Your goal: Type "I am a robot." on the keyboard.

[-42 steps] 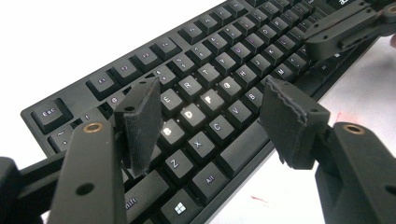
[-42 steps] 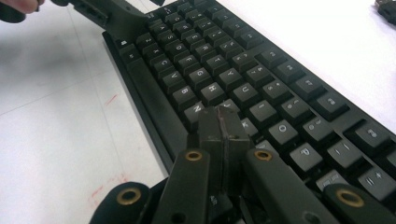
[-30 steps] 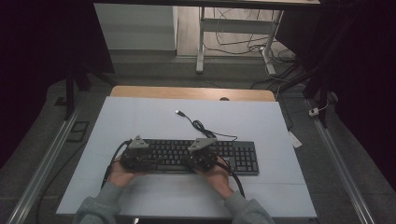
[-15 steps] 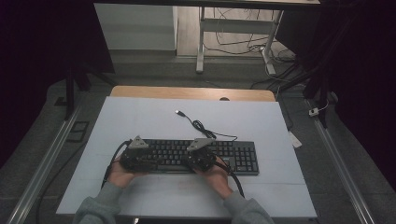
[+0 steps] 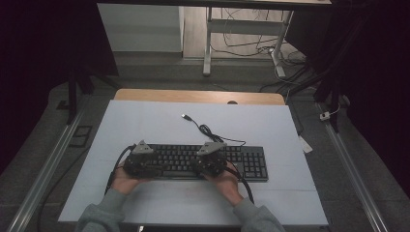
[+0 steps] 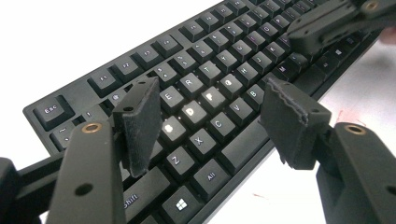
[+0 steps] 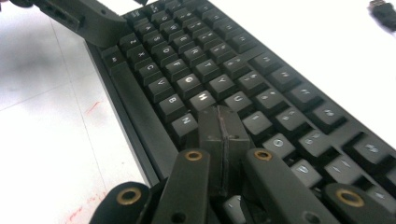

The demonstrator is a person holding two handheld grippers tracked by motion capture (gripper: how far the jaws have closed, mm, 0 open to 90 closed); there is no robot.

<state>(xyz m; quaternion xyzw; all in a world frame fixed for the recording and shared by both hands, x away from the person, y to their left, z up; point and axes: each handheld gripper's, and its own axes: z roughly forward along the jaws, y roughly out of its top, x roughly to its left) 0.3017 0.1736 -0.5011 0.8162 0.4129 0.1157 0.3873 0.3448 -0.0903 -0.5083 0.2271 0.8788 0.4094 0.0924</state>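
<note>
Left claw [image 6: 205, 121] hangs jaws apart over the S/D/F keys of the black keyboard [image 5: 193, 162], which lies flat near the worktop's [image 5: 145, 121] front edge. Right claw [image 7: 223, 140], pads pressed together on nothing, sits around J/M: press straight down with the joined tip, one key only.

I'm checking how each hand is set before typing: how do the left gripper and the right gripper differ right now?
The left gripper has its jaws spread wide apart, while the right gripper has its jaws pressed shut together. The left gripper is over the left-hand letters of the keyboard, around S, D and F; the right gripper's closed tip sits farther right, next to N and H. Both are black, hand-held, and low over the same keyboard.
</note>
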